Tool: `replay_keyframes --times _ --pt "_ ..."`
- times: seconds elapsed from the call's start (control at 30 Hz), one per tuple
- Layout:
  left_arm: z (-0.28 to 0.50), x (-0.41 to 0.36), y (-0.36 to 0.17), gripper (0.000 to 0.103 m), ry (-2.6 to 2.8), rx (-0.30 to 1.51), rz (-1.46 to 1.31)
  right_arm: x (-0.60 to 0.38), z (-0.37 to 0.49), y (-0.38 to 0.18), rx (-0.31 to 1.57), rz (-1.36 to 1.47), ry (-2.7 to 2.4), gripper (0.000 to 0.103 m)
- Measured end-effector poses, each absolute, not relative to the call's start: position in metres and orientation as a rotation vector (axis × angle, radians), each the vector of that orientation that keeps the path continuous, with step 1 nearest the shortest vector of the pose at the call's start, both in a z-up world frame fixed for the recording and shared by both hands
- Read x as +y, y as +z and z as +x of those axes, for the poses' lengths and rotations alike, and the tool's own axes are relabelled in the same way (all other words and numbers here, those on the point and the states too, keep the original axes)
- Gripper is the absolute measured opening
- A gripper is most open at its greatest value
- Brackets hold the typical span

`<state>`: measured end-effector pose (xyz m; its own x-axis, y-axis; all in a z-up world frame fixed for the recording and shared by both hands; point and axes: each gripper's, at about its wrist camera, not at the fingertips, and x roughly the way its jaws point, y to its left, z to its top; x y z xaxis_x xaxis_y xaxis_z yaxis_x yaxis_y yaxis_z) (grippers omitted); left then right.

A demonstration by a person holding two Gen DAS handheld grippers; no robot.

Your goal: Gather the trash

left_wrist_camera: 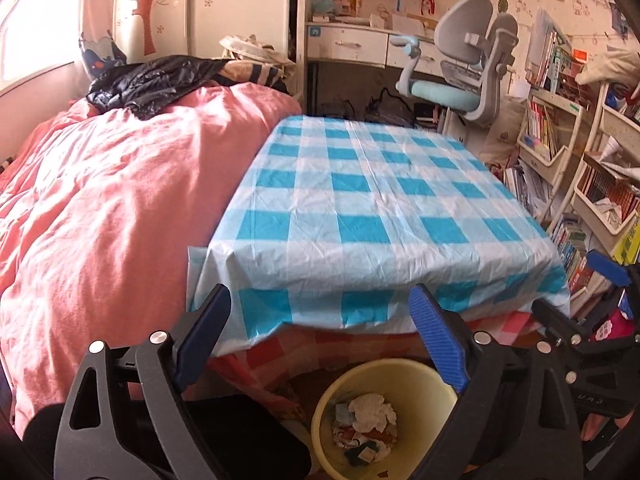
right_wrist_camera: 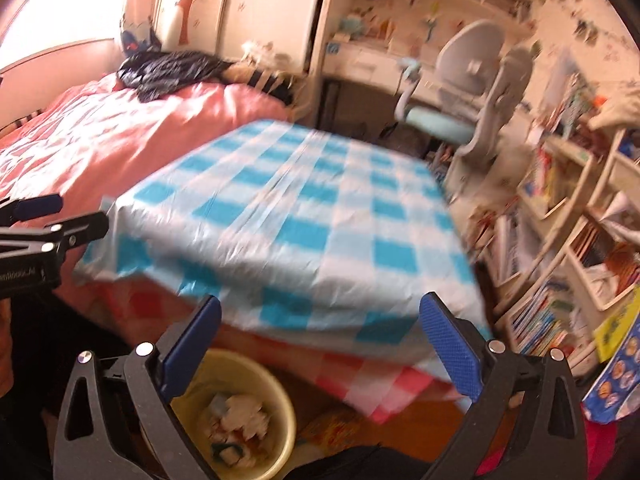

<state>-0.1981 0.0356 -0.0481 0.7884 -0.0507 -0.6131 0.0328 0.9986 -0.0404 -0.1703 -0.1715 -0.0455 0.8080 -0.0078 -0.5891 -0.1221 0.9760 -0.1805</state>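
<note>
From the left wrist, the left gripper point(left_wrist_camera: 320, 336) stands spread wide with nothing between its blue pads point(left_wrist_camera: 438, 340), touching nothing. At six o'clock below it, a yellow bin point(left_wrist_camera: 416, 376) on the floor holds crumpled white tissue and scraps point(left_wrist_camera: 366, 424). The checked tablecloth point(left_wrist_camera: 372, 208) fills twelve o'clock.

From the right wrist, blurred, the right gripper point(right_wrist_camera: 320, 340) is likewise released and empty. The bin point(right_wrist_camera: 280, 400) sits at seven o'clock, trash point(right_wrist_camera: 236, 424) inside; the left gripper point(right_wrist_camera: 60, 220) shows at nine o'clock.

pink bed point(left_wrist_camera: 100, 200) | checked table point(left_wrist_camera: 360, 200) | desk chair point(left_wrist_camera: 468, 68) | bookshelves point(left_wrist_camera: 560, 140)
</note>
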Motion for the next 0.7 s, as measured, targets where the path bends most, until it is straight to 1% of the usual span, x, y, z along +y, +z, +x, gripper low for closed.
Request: replay_keyframes --times 0.13,0.27,0.43,0.5,0.53,0.63,0.7 --pt "-0.195 0.039 -0.018 0.095 -0.007 0.567 -0.027 -0.178 -0.163 -0.017 0.503 -0.211 -0.006 0.095" --pt "-0.186 0.042 0.013 0.096 -0.005 0.49 -0.037 -0.182 -0.147 0.012 0.43 -0.212 -0.026 0.095" --pt "-0.169 0.047 0.034 0.096 0.015 0.429 -0.009 -0.181 -0.14 0.036 0.307 -0.345 -0.071 0.095" --pt "-0.164 0.052 0.033 0.096 0.026 0.426 0.001 -0.187 -0.138 0.034 0.308 -0.34 -0.098 0.095" --pt "-0.162 0.054 0.03 0.096 0.038 0.432 0.001 -0.192 -0.131 0.033 0.338 -0.309 -0.117 0.095" --pt "-0.154 0.065 0.022 0.096 0.05 0.48 -0.057 -0.199 -0.124 0.033 0.358 -0.275 -0.149 0.095" --pt "-0.151 0.068 0.019 0.096 0.054 0.482 -0.07 -0.203 -0.124 0.034 0.356 -0.254 -0.17 0.095"
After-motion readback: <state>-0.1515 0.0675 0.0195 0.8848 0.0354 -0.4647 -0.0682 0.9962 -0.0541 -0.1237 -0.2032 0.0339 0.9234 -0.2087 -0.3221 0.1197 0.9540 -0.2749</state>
